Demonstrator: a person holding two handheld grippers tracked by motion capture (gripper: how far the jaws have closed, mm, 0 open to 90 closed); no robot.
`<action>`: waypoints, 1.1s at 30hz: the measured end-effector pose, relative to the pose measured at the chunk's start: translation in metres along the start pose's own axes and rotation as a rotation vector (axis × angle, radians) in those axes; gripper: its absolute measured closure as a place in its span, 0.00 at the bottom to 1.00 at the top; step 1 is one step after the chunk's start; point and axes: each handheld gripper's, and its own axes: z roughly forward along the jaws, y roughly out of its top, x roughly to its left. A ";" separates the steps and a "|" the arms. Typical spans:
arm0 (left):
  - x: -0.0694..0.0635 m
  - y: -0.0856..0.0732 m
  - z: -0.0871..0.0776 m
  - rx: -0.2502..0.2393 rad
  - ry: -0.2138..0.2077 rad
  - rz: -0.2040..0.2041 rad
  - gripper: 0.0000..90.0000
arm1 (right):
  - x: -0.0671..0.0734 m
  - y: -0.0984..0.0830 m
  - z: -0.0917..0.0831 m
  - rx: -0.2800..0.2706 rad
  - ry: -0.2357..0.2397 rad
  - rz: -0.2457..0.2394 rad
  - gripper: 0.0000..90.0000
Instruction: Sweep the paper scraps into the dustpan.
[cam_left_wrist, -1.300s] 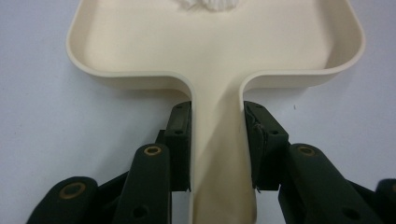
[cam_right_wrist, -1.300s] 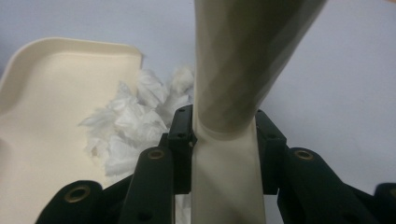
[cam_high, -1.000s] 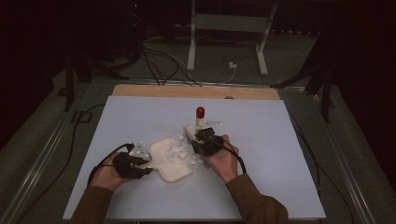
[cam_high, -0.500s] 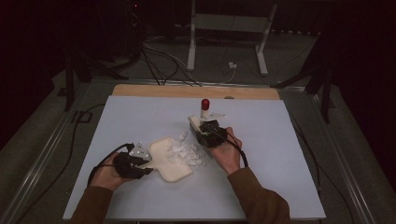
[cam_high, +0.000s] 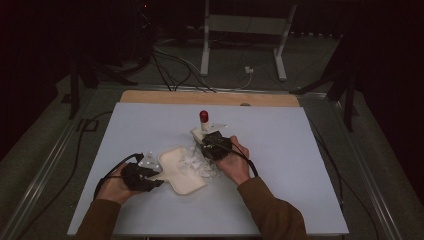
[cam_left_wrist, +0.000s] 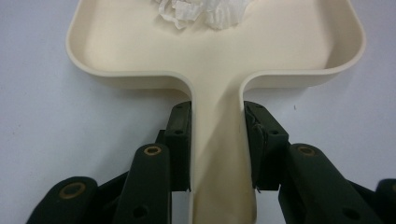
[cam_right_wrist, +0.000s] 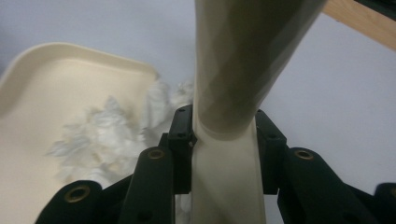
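The table (cam_high: 300, 150) has a pale grey-white top, and a strip of bare wood (cam_high: 210, 98) runs along its far edge. A cream dustpan (cam_high: 181, 170) lies flat on the near middle of the top, with its handle towards the left. Crumpled white paper scraps (cam_high: 199, 162) lie at the open right edge of the dustpan, partly inside it and partly on the table.

Probably a lab: floor cables (cam_high: 170, 70), stand (cam_high: 245, 40) (dim surroundings).
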 end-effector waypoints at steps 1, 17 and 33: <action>0.000 0.000 0.000 0.001 0.000 0.001 0.74 | 0.002 0.000 0.000 0.000 0.003 -0.001 0.74; 0.000 0.002 0.001 0.000 -0.003 0.003 0.74 | 0.027 0.003 -0.002 -0.009 0.089 -0.043 0.74; -0.002 0.003 0.004 -0.005 -0.003 -0.004 0.74 | 0.043 0.009 -0.009 -0.036 0.173 -0.106 0.74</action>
